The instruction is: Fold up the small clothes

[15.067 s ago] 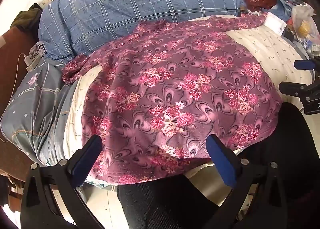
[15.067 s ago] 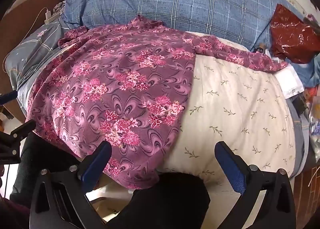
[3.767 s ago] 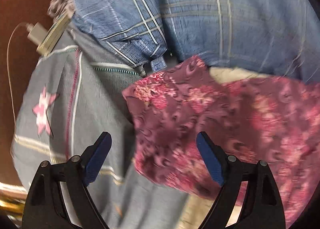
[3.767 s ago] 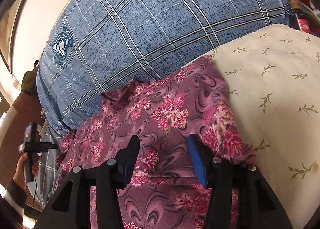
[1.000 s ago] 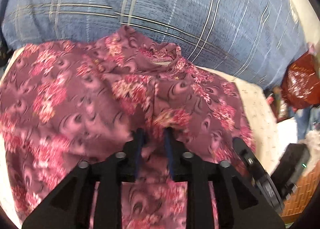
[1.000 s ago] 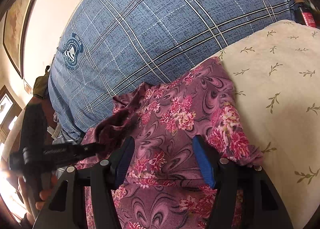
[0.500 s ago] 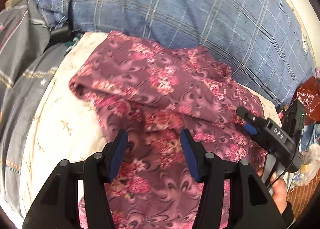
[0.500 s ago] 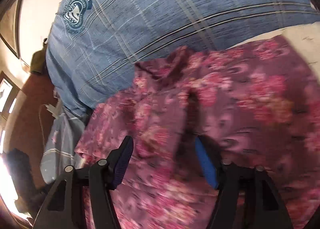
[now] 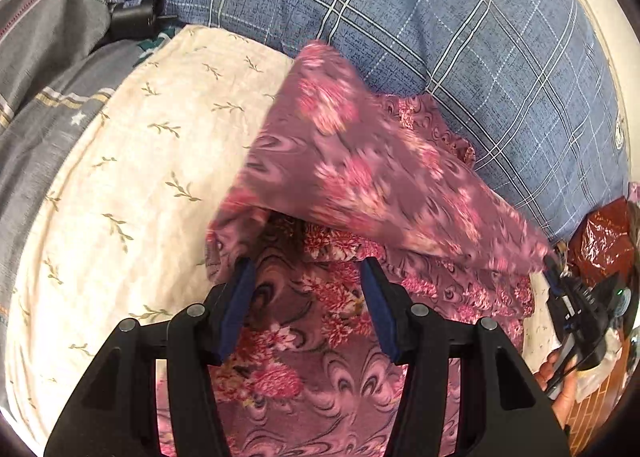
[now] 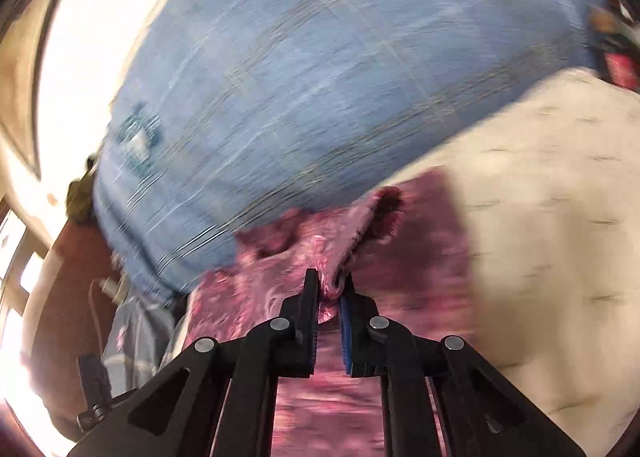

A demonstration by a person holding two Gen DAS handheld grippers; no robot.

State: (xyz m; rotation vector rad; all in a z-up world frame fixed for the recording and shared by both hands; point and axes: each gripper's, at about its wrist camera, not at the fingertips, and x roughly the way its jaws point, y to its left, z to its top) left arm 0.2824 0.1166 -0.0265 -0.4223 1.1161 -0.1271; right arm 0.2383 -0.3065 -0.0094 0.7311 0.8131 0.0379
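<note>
My right gripper has just closed and pinches the floral shirt's sleeve on the bed, my left gripper is spread and empty above it, so next I must lay this sleeve across the body.

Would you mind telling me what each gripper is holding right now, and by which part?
The right gripper pinches a bunched fold of the floral shirt, lifting it; which part cannot be told. The left gripper holds nothing.
</note>
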